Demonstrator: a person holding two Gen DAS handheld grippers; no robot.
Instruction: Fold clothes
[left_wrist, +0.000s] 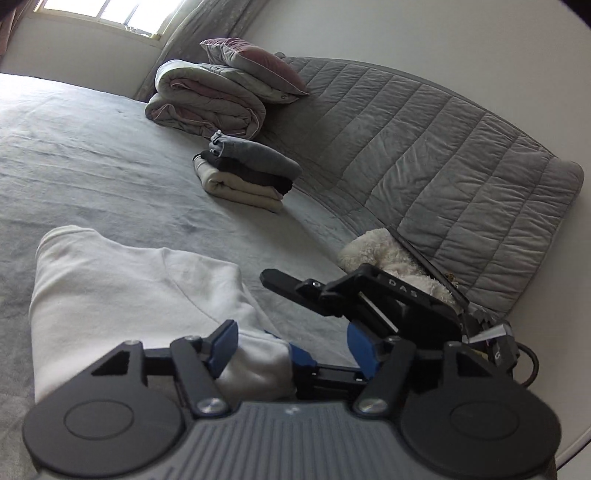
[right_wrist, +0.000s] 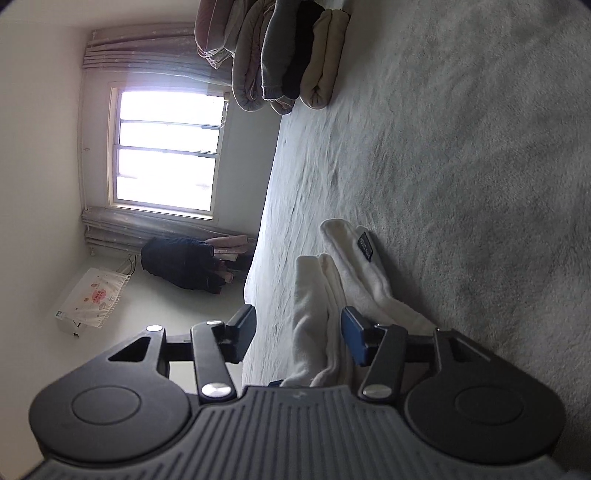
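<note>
So the bed (left_wrist: 92, 158) is the whole workspace, grey cover, with a rolled duvet and pillow (left_wrist: 218, 92) up by the headboard and a stack of folded clothes (left_wrist: 247, 173) just in front of it. The white sweatshirt (left_wrist: 122, 295) lies folded near the bed's front edge. The left gripper (left_wrist: 291, 350) is released, pads apart with a bunched corner of the fabric sitting loose between them. The right gripper (right_wrist: 299, 336) is also let go, folded layers between its pads. I'd back both out straight and low so nothing snags and the fold stays flat, then regrip for the stack.
</note>
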